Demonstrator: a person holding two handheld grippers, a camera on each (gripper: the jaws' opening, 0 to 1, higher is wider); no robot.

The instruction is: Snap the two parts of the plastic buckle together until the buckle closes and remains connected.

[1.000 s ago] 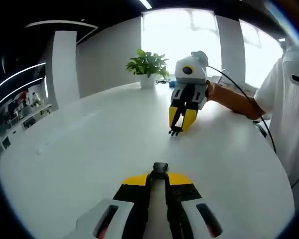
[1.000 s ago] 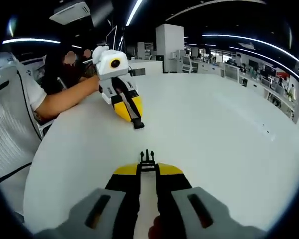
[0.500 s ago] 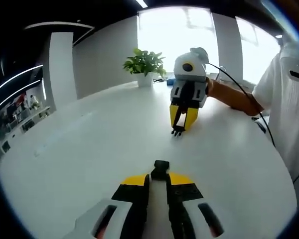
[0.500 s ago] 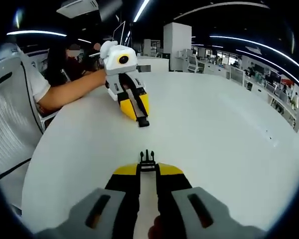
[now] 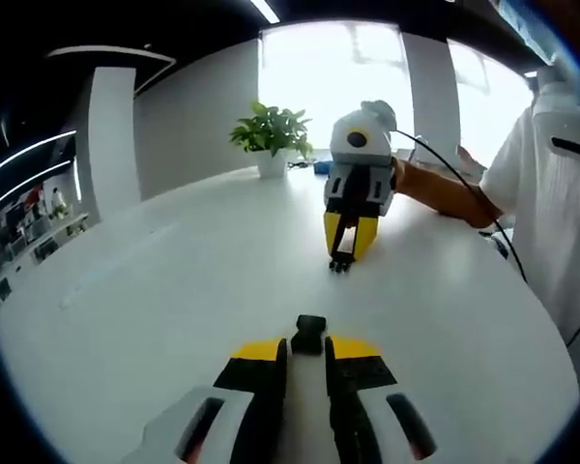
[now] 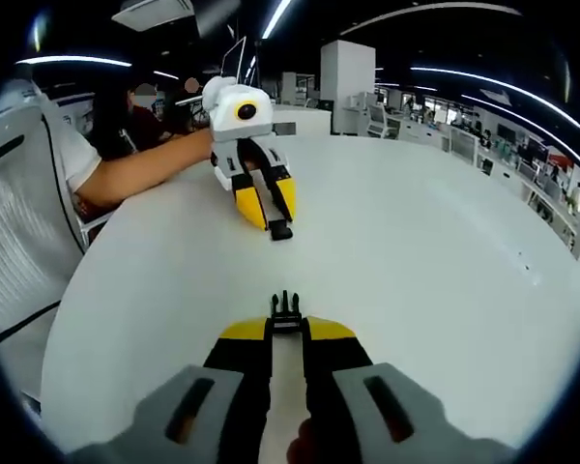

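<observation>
Two halves of a black buckle held apart over a wide white table (image 5: pixel 155 290) in an open office.

Around the table: white walls and a bright window (image 5: pixel 367 68) on the far side of the left gripper view, with a potted plant (image 5: pixel 269 140) at the far table edge; desks, a white column (image 6: pixel 346 72) and ceiling light strips far off in the right gripper view. At the side, a person's white sleeve (image 5: pixel 546 184) and forearm, partly cut off by the edge. Left gripper (image 5: pixel 308 353) closed on the socket half (image 5: pixel 310 333), yellow tips pressed against it. Right gripper (image 6: pixel 285 331) closed on the pronged half (image 6: pixel 285 307). Both halves near their own cameras, well apart and facing each other. Small, dark details of the buckle hard to make out.
</observation>
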